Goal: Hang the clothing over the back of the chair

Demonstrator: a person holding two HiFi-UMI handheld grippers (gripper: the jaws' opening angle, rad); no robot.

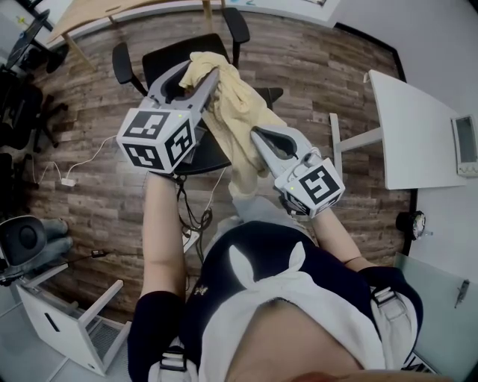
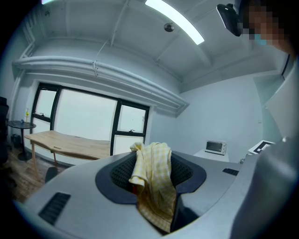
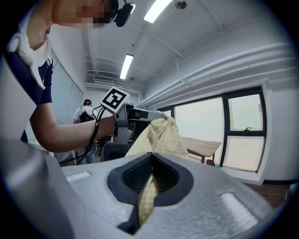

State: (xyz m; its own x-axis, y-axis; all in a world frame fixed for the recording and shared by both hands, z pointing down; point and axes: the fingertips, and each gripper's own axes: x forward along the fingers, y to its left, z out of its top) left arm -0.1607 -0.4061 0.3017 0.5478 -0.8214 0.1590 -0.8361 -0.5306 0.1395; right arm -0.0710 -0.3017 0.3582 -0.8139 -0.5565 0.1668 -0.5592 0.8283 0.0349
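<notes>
A pale yellow checked garment (image 1: 239,112) hangs between my two grippers above a black office chair (image 1: 168,54). The left gripper (image 1: 202,71) is shut on a bunched upper part of it, over the chair. In the left gripper view the cloth (image 2: 156,186) drapes out from between the jaws of that gripper (image 2: 154,172). The right gripper (image 1: 254,133) is lower and nearer to me, shut on another fold. In the right gripper view a thin strip of the garment (image 3: 163,135) is pinched in this gripper (image 3: 149,179), with the left gripper visible beyond it.
A white table (image 1: 411,127) with a small device (image 1: 464,142) stands at the right. A wooden desk (image 1: 97,15) is at the far left, with cables (image 1: 67,179) on the wood floor. A white cabinet (image 1: 75,328) sits near my left. Another person (image 3: 86,112) stands far back.
</notes>
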